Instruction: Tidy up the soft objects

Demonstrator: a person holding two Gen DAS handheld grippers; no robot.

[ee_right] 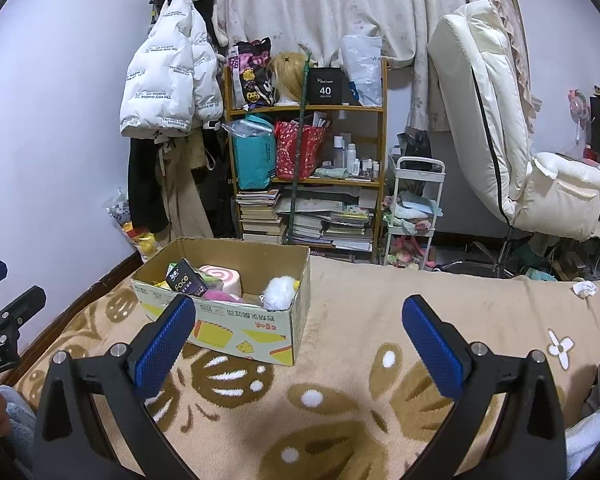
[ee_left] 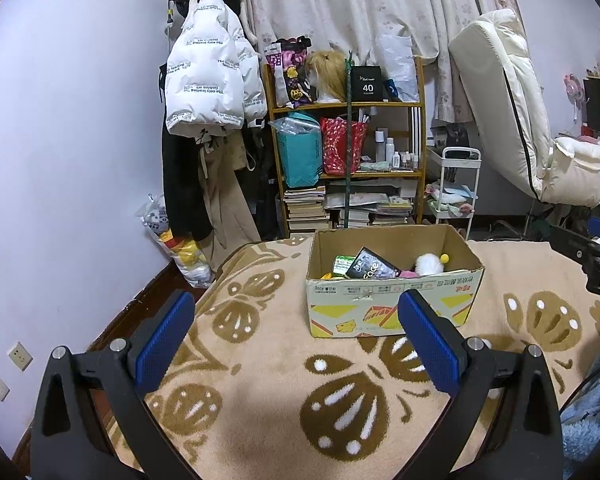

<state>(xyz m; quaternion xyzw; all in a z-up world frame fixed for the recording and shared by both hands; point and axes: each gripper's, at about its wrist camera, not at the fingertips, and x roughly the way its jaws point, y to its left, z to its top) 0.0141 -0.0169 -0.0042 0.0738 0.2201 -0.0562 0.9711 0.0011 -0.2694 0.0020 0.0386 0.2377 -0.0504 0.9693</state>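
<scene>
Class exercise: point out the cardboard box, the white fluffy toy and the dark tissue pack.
cardboard box (ee_left: 392, 312), left wrist view, front wall.
white fluffy toy (ee_right: 280, 290), right wrist view, its body.
dark tissue pack (ee_right: 186, 282), right wrist view, printed face.

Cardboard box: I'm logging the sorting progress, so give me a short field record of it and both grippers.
container: cardboard box, open top, on patterned blanket
contents seen: white fluffy toy, pink swirl cushion, dark "Face" pack
left gripper: open, empty, box ahead
right gripper: open, empty, box ahead to its left
loose item: white crumpled bit on blanket, far right
</scene>
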